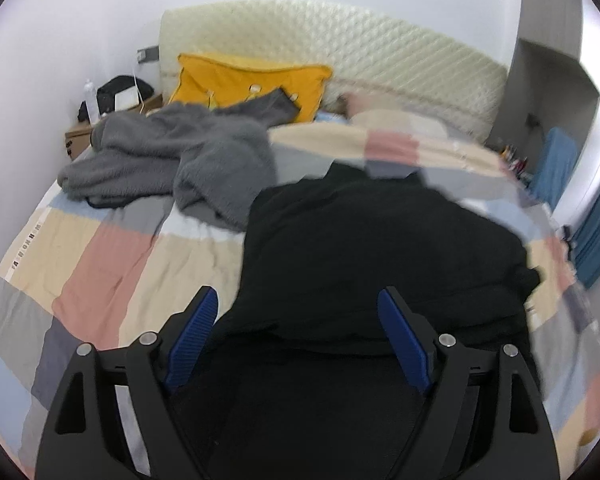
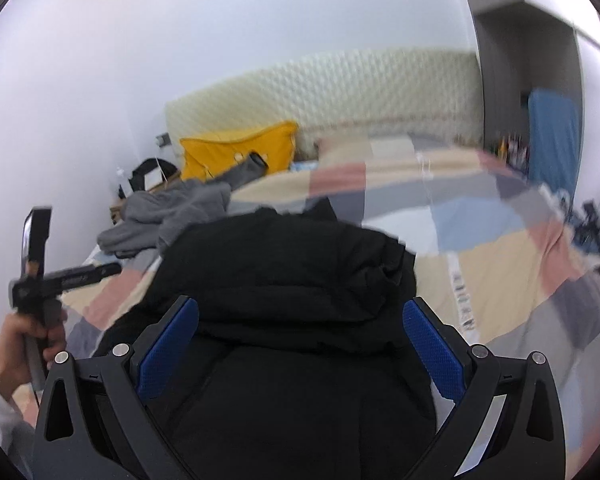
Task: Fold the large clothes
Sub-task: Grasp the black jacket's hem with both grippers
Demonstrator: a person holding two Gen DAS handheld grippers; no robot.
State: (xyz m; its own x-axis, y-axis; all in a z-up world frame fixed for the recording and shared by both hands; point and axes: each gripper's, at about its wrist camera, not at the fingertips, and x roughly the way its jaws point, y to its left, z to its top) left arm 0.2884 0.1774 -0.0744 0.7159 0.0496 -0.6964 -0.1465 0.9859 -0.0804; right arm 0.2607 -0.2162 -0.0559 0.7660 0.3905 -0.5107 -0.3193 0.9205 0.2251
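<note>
Patchwork-covered bed (image 1: 112, 264) spreads wide, black garment (image 1: 380, 248) bunched up at its near edge, grey fleece garment (image 1: 168, 156) crumpled toward the head-end left corner beside the yellow pillow (image 1: 236, 80), and left gripper (image 1: 296, 312) and right gripper (image 2: 300, 320) both gape wide, empty, above the black cloth.

The bed (image 1: 112, 264) was viewed close from both wrists, angled downward toward the headboard (image 1: 340, 52) at twelve o'clock; the black garment (image 1: 380, 248) and yellow pillow (image 2: 240, 152) were shared.
</note>
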